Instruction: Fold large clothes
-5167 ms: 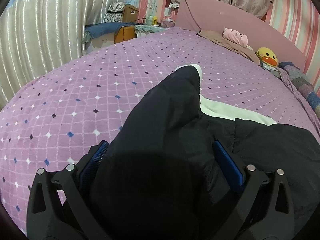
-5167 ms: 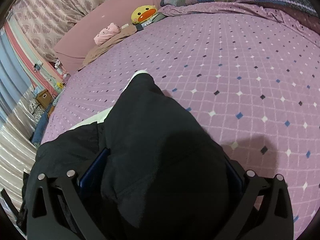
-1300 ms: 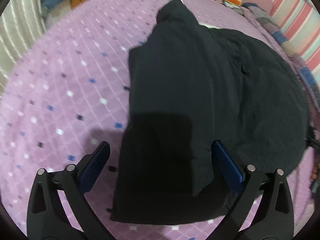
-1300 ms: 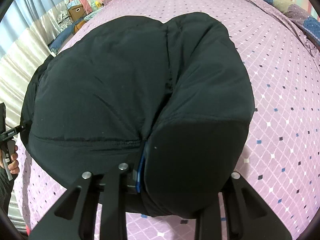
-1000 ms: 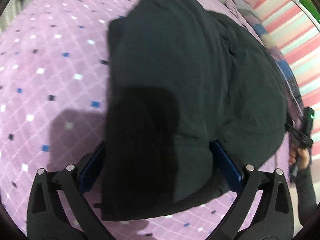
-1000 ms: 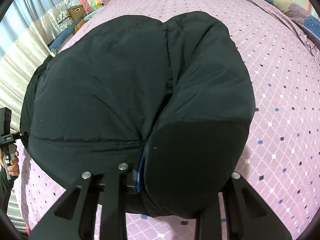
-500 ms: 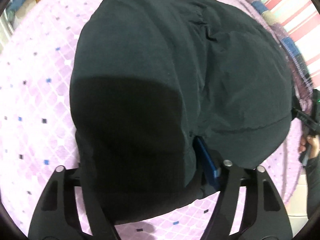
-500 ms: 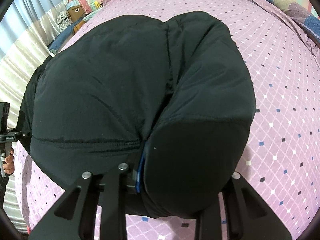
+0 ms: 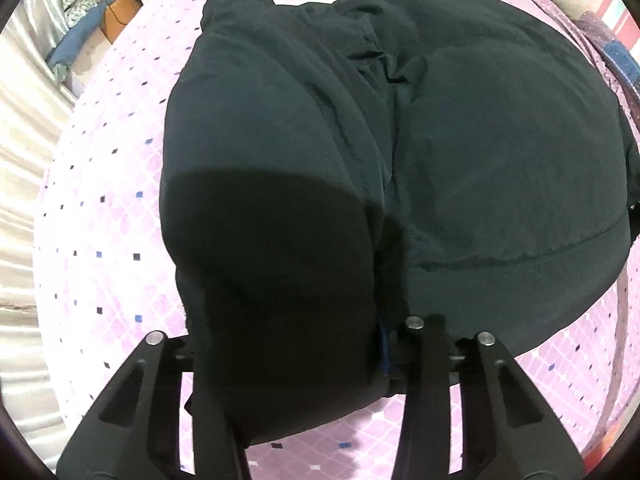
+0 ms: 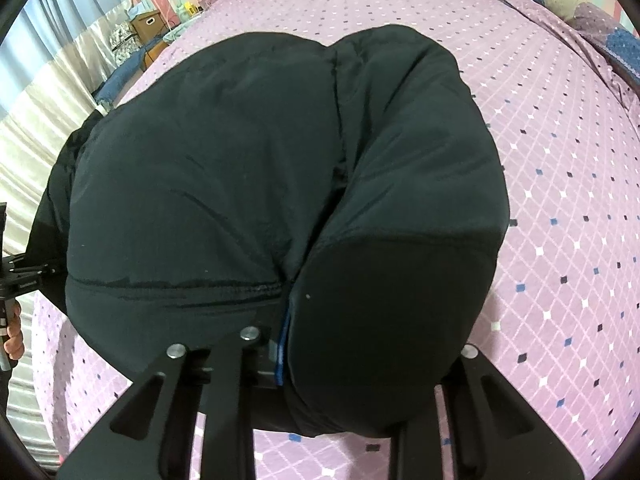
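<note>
jacket (image 9: pixel 460 152): a big black padded garment, lying on the bed (image 9: pixel 100 168) near its front edge, w/ both sleeves already turned in over the body.
left gripper (image 9: pixel 304 344): its jaws are closing, and the cuff end of the left sleeve (image 9: pixel 260 152) sits thick between them; the blue pad shows only as a thin strip beside the cloth. I judge it takes this corner to lift it for the next fold.
right gripper (image 10: pixel 360 348): jaws easing closer, clenched on the cuff end of the right sleeve (image 10: pixel 408 184), cloth bulging out over them. Prob. holds that side steady so both corners go together.
material: smooth, slightly shiny shell, puffy filling, stitched hem w/ small gathers; it will spring back, I think.
bed cover: purple, soft, diamond grid w/ small white, blue and dark squares.
far side of the jacket: a brown box (image 10: pixel 147 23) and pale curtains (image 10: pixel 52 80) beyond the bed.
</note>
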Motion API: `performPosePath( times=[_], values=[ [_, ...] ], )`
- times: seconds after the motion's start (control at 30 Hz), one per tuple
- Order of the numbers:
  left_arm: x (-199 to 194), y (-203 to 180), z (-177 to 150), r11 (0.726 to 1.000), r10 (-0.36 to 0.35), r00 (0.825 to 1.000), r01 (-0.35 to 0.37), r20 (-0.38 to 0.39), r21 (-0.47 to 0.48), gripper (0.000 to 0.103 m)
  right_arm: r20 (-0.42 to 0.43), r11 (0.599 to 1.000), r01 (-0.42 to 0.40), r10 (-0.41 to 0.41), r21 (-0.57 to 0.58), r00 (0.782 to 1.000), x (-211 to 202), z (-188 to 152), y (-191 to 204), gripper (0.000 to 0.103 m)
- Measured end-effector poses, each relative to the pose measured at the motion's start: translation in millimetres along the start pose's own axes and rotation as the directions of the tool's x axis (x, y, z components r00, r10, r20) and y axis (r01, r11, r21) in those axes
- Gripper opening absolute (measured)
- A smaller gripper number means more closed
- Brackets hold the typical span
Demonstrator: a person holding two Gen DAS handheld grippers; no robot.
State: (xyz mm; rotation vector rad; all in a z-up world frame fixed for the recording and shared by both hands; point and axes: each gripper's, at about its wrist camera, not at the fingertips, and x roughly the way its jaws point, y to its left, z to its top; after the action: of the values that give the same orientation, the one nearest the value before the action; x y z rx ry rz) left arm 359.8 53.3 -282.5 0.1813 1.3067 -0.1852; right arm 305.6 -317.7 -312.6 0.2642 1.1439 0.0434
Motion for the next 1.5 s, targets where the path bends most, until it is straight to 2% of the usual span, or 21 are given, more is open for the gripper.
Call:
performPosePath(
  times=[0.3, 0.53, 0.8, 0.83, 0.9, 0.93, 1.1, 1.33, 1.37, 1.5],
  values=[
    [-24.7, -16.2, 9.4, 1.0, 0.023, 1.0, -0.023, 0.011, -0.012, 0.028, 0.053, 1.0, -0.023, 0.023, -0.01, 0.998, -24.8, 9.7, -1.2, 0.021],
    [-58.9, -33.6, 19.6, 0.999, 0.03, 0.997, -0.031, 0.069, 0.018, 0.025, 0.113, 0.998, -0.033, 0.038, -0.046, 0.993, -54.4, 21.4, 5.7, 0.02],
    [-101.6, -59.7, 22.5, 0.999, 0.03, 0.99, -0.035, 0.135, 0.036, 0.023, 0.208, 0.993, -0.046, 0.068, -0.109, 0.976, -97.1, 29.4, 18.3, 0.019],
    [-105.6, -49.8, 24.6, 0.999, 0.03, 0.99, -0.036, 0.139, 0.038, 0.023, 0.215, 0.992, -0.047, 0.072, -0.117, 0.974, -101.4, 30.5, 20.6, 0.019],
    [-113.2, -57.8, 27.7, 0.998, 0.03, 0.989, -0.037, 0.147, 0.042, 0.023, 0.225, 0.99, -0.045, 0.075, -0.134, 0.971, -108.2, 31.8, 25.4, 0.019],
    [-114.9, -48.1, 11.9, 0.998, 0.03, 0.988, -0.037, 0.15, 0.045, 0.023, 0.228, 0.989, -0.042, 0.074, -0.141, 0.971, -110.6, 31.8, 26.6, 0.019],
    [-121.9, -55.6, 10.7, 0.997, 0.039, 0.987, -0.048, 0.154, 0.055, 0.023, 0.23, 0.985, -0.026, 0.066, -0.173, 0.971, -113.5, 33.6, 37.1, 0.019],
    [-100.8, -66.9, 26.0, 0.997, 0.035, 0.988, -0.044, 0.151, 0.056, 0.023, 0.233, 0.982, -0.019, 0.063, -0.188, 0.971, -113.9, 43.1, 48.0, 0.019],
    [-99.6, -55.2, 36.1, 0.997, 0.034, 0.988, -0.043, 0.152, 0.056, 0.023, 0.234, 0.982, -0.018, 0.063, -0.187, 0.97, -114.8, 48.0, 53.3, 0.019],
    [-103.9, -52.3, 37.5, 0.999, 0.027, 0.985, -0.035, 0.169, 0.039, 0.023, 0.27, 0.981, -0.019, 0.071, -0.191, 0.96, -123.6, 52.3, 54.6, 0.019]
  ],
)
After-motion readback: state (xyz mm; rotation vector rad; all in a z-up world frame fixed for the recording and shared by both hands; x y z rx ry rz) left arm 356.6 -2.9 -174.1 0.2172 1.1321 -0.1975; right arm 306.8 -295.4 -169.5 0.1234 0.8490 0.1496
